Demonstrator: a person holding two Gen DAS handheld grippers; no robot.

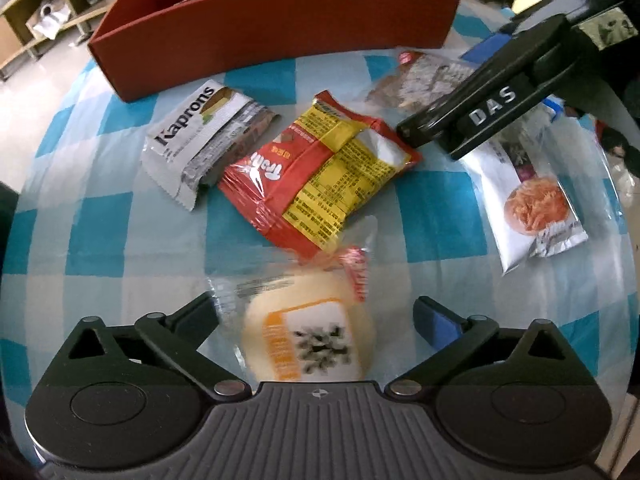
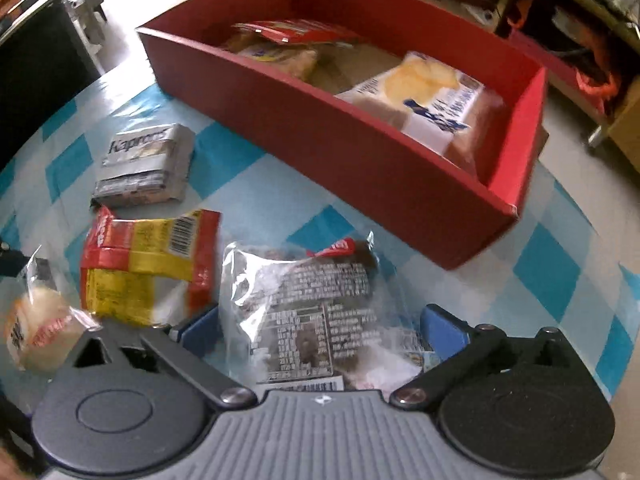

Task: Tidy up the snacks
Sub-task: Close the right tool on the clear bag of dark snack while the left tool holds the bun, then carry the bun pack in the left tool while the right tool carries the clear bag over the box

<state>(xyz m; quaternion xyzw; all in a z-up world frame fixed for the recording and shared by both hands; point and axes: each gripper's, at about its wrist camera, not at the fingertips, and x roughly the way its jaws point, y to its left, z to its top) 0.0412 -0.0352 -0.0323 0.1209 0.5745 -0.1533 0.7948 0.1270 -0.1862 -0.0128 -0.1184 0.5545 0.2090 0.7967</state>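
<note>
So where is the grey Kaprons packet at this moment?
The Kaprons packet lies on the checked cloth, left of the red-and-yellow packet and just before the red box.

The round pale-yellow bun in clear wrap [image 1: 308, 340] is motion-blurred, its label print unreadable, its near edge hidden behind the left gripper's body; beyond the bun, the deep red cardboard box [image 1: 276, 28] hides most of its contents behind its near wall; the box's far corners are cut off by the frame.
</note>
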